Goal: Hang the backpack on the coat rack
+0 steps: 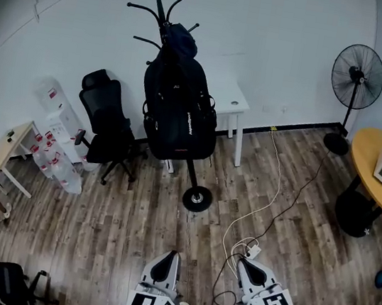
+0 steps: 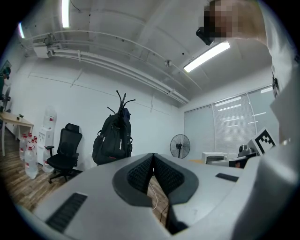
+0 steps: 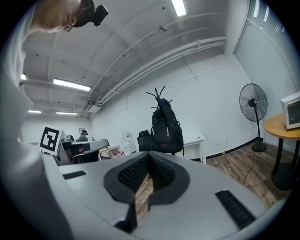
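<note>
A black backpack (image 1: 178,114) hangs from the top hooks of a black coat rack (image 1: 197,198) that stands against the white wall. It also shows in the left gripper view as the backpack (image 2: 112,140) and in the right gripper view as the backpack (image 3: 166,132). Both grippers are held low by the person, far from the rack across the wooden floor. My left gripper (image 1: 171,257) has its jaws pressed together with nothing between them. My right gripper (image 1: 245,264) is likewise shut and holds nothing.
A black office chair (image 1: 108,128) stands left of the rack and a small white table (image 1: 231,104) right behind it. A standing fan (image 1: 356,77) and a round wooden table (image 1: 369,162) with a white appliance sit at the right. A white cable (image 1: 260,216) runs along the floor.
</note>
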